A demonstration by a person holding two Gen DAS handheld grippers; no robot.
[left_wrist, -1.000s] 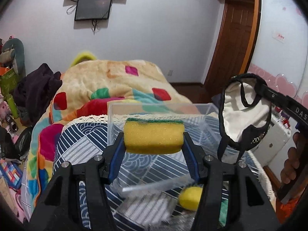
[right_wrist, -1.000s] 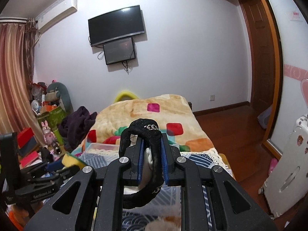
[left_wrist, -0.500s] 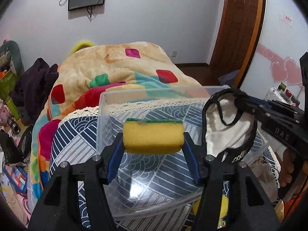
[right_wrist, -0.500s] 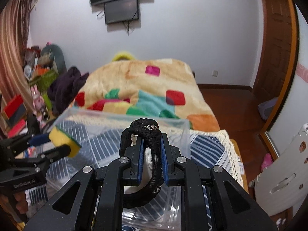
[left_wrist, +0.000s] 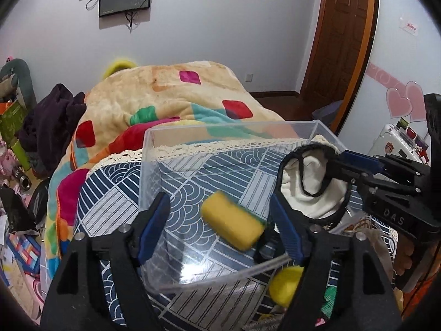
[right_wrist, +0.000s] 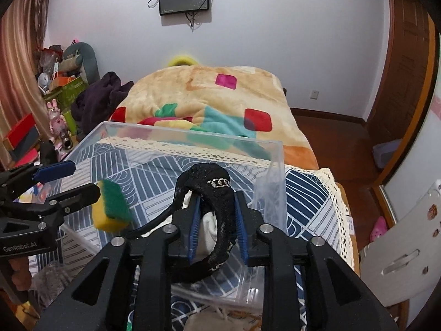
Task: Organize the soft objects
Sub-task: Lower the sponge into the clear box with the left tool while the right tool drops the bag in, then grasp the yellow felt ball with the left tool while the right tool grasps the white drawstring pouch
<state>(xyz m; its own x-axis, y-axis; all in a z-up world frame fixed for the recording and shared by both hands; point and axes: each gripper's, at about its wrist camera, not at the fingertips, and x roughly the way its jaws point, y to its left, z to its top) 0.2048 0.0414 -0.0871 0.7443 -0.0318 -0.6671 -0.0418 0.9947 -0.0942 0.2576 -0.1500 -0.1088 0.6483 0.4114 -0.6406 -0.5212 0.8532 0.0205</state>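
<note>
My left gripper is open over a clear plastic box. A yellow sponge with a green scrub side is tilted and blurred between the jaws, loose, dropping into the box. The sponge also shows in the right wrist view, below the left gripper. My right gripper is shut on a black-and-white fabric piece, held over the box's right side. That fabric also shows in the left wrist view.
The box stands on a blue-and-white patterned cloth at the foot of a bed with a colourful blanket. Another yellow soft object lies in front of the box. Clutter lines the left wall; a wooden door stands right.
My left gripper has opened and let go of the sponge, which tilts and falls into the box. Both grippers have come closer over the box. The right gripper still holds the fabric.
</note>
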